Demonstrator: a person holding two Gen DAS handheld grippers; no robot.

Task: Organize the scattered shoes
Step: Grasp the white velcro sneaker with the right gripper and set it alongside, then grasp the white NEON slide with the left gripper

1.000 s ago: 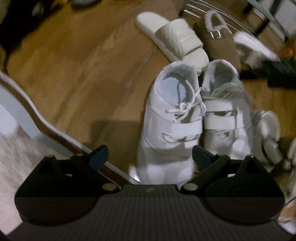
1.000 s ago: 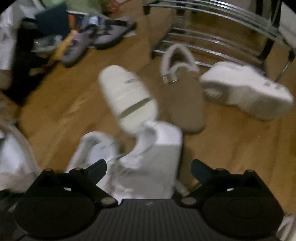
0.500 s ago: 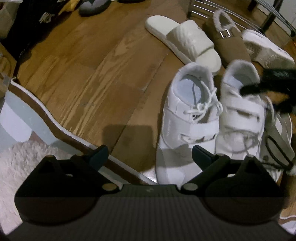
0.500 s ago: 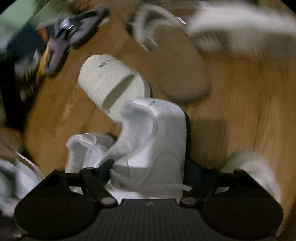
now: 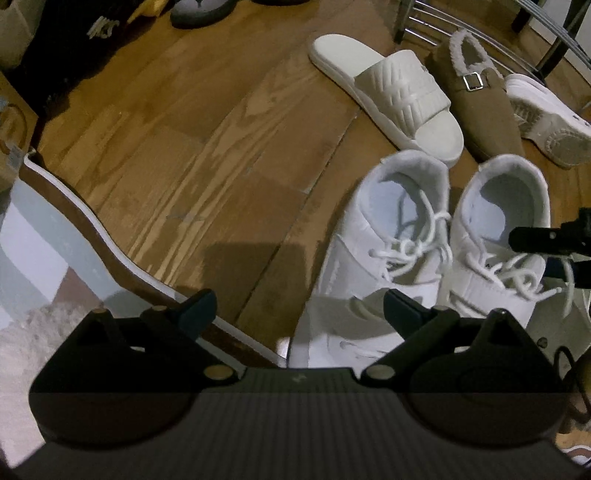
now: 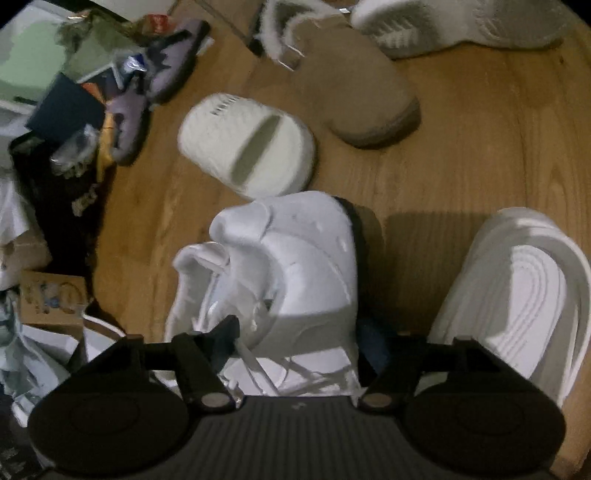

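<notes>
Two white high-top sneakers stand side by side on the wood floor: the left one (image 5: 388,236) and the right one (image 5: 495,229). My left gripper (image 5: 299,310) is open and empty, hovering just short of the left sneaker's toe. My right gripper (image 6: 299,339) is closed around the right sneaker (image 6: 303,266), its fingers pressing both sides near the laces; it also shows at the right edge of the left wrist view (image 5: 550,240). The other sneaker (image 6: 195,280) stands just to its left.
A white slide (image 5: 388,92), a tan fur-lined slipper (image 5: 476,99) and a white sneaker on its side (image 5: 546,114) lie near a chrome shoe rack (image 5: 480,22). Another white slide (image 6: 517,295) lies at right. Grey sandals (image 6: 147,92) and clutter sit at left. A rug edge (image 5: 92,229) is near.
My right gripper has come down and closed on the right sneaker. My left gripper has drawn back and leftward, staying open.
</notes>
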